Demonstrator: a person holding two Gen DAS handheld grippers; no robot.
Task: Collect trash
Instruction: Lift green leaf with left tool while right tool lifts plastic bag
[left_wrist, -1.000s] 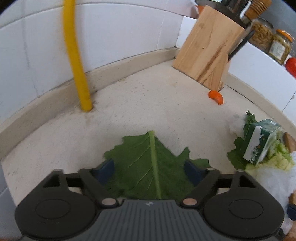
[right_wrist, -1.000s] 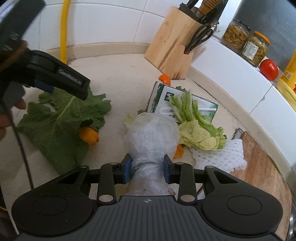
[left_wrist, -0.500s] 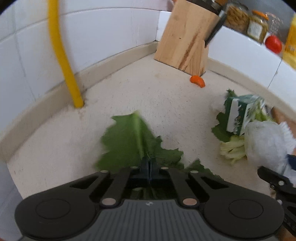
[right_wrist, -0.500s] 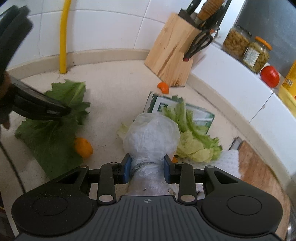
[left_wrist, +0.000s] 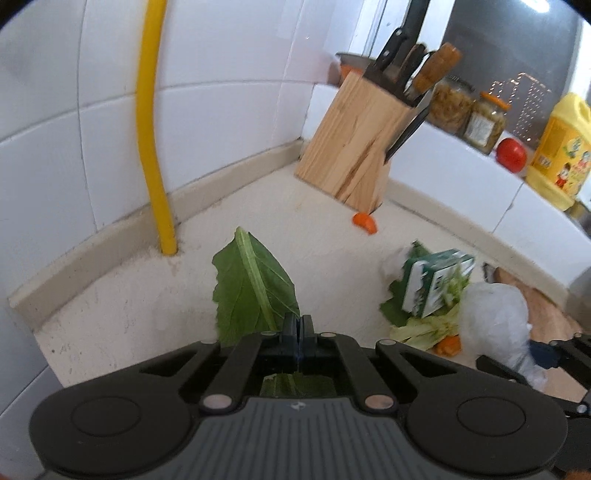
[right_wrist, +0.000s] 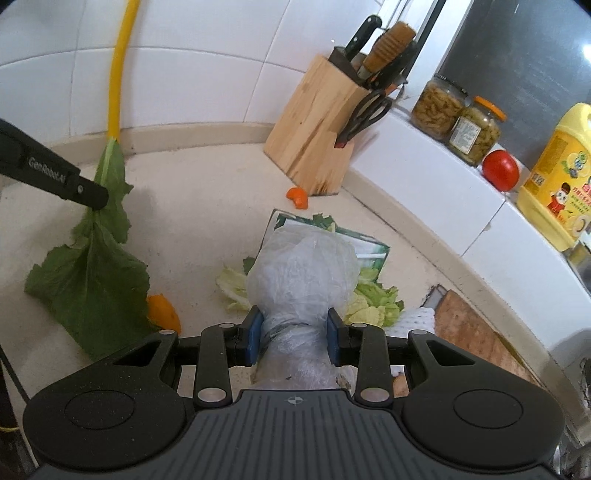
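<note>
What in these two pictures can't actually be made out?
- Right wrist view: the contents of the plastic bag; its crumpled film hides them.
- Right wrist view: the carton print, covered by the bag and lettuce scraps.
- Left wrist view: the lower green leaf, behind the left gripper.

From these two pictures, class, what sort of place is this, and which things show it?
Most likely a home kitchen counter: a wooden knife block in the tiled corner, jars on the ledge, and a wooden cutting board.
</note>
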